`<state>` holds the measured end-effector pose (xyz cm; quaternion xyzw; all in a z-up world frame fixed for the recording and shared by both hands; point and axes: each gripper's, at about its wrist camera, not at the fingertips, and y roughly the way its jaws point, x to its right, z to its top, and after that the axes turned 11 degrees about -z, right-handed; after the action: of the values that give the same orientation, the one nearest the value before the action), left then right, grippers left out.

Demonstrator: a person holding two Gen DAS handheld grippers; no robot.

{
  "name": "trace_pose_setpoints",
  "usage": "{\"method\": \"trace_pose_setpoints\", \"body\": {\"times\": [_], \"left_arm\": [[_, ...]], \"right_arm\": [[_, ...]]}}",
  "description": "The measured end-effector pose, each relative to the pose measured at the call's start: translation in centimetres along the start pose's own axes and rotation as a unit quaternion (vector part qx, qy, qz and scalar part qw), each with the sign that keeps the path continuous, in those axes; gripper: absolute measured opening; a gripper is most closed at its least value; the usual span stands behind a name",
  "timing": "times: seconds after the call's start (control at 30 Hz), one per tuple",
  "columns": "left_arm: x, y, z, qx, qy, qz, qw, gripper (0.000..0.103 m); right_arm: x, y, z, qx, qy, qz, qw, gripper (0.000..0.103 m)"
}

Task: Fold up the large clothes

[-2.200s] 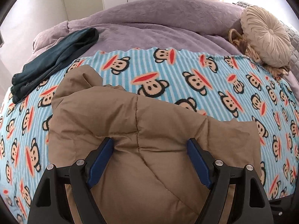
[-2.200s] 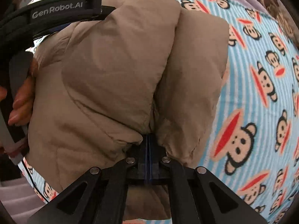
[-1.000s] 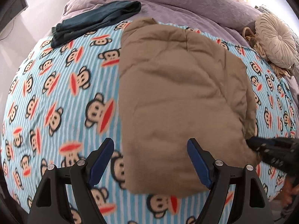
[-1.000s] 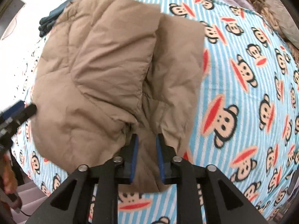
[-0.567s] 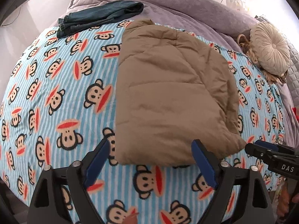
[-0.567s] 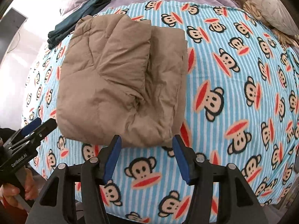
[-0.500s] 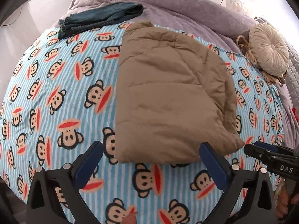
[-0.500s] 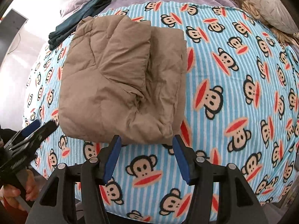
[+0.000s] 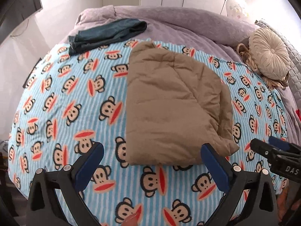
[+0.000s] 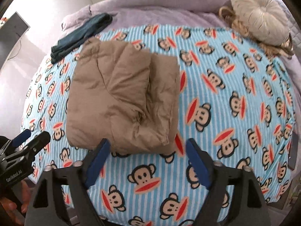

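The folded tan quilted padded garment [image 9: 175, 109] lies flat on the blue striped monkey-print blanket [image 9: 75, 101] covering the bed. Above its near edge the left gripper [image 9: 150, 162] has its jaws wide apart, holding nothing. The right gripper [image 10: 145, 156] jaws are opening, also empty. Folded dark teal jeans [image 9: 107, 33] lie well beyond.

— What covered the bed [image 9: 188, 20]?
— A lilac quilt, with a blue striped monkey-print blanket [image 9: 79, 101] spread over its near part.
— And on the blanket?
— A folded tan padded garment [image 9: 169, 109] lay mid-blanket; dark blue folded jeans [image 9: 107, 33] at the far left, a round cream cushion [image 9: 269, 54] far right.
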<state>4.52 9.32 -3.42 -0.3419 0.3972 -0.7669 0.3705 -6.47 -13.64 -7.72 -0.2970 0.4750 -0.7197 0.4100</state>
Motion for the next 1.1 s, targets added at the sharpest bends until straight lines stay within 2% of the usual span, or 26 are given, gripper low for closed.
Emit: {"method": "trace_pose_setpoints", "body": {"times": [0.03,0.17,0.57,1.1], "left_arm": [[0.1,-0.4,0.0,0.004,0.003,0.004,1.0,0.103],[0.0,-1.8,0.2,0.019,0.006,0.021,0.9996,0.103],[-0.1,-6.1,0.5,0.066,-0.004,0.054,0.9964,0.103],[0.5,-6.7,0.4,0.066,0.004,0.046,0.9967,0.103]], "right_arm": [[-0.1,-0.4,0.0,0.008,0.003,-0.001,1.0,0.103],[-0.4,-2.1,0.1,0.048,0.01,-0.009,0.999,0.103],[-0.4,-5.6,0.3,0.082,0.016,-0.038,0.996,0.103],[-0.3,-6.2,0.6,0.084,0.013,-0.041,0.995,0.103]]}}
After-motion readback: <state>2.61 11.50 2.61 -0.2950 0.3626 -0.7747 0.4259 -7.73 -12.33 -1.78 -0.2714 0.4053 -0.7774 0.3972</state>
